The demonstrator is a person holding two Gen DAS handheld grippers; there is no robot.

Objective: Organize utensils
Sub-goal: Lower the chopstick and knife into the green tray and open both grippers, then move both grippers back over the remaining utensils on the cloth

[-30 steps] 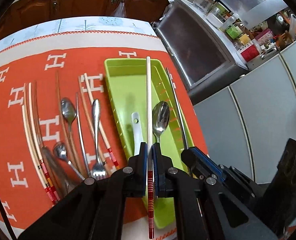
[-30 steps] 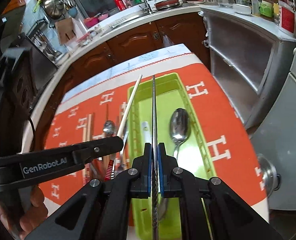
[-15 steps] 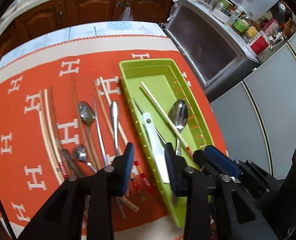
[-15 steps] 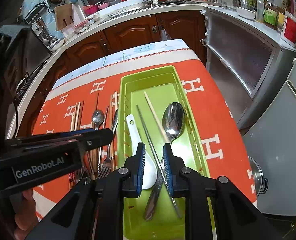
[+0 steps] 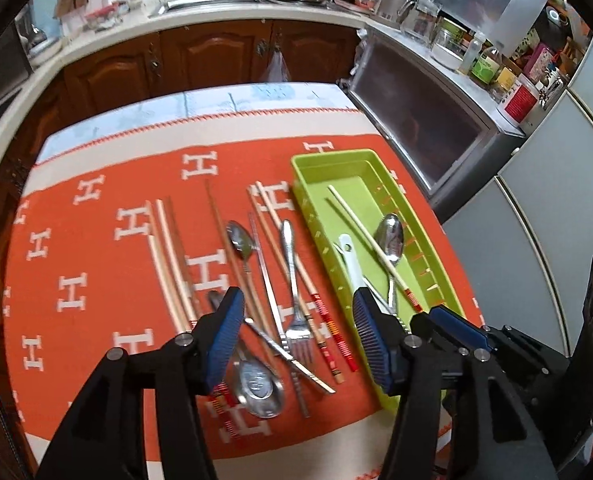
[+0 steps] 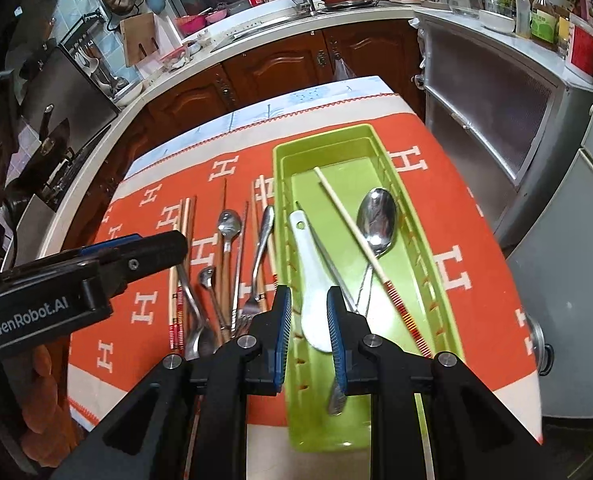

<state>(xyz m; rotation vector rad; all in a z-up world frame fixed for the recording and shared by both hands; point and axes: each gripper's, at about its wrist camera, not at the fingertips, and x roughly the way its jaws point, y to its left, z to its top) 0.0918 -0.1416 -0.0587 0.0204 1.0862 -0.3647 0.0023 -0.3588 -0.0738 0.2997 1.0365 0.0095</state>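
A green tray (image 5: 320,160) (image 6: 448,272) lies on the orange cloth and holds a light chopstick (image 5: 360,224) (image 6: 344,212), a metal chopstick (image 6: 328,256), a steel spoon (image 5: 390,236) (image 6: 376,220) and a white spoon (image 6: 312,276). Left of the tray lie several chopsticks (image 5: 168,248), spoons (image 5: 240,240) and a fork (image 5: 292,280). My left gripper (image 5: 296,336) is wide open and empty above the loose utensils. My right gripper (image 6: 308,328) is open and empty above the tray's near half.
The orange cloth (image 5: 96,280) covers the table. Wooden cabinets (image 5: 216,56) and a counter stand behind it. A grey cabinet (image 5: 428,120) and white appliances (image 6: 568,240) stand close on the right. The left gripper's body (image 6: 76,280) shows in the right wrist view.
Both grippers opened and dropped their chopsticks into the tray, then drew back and up. The left gripper has opened wider and moved left over the loose utensils.
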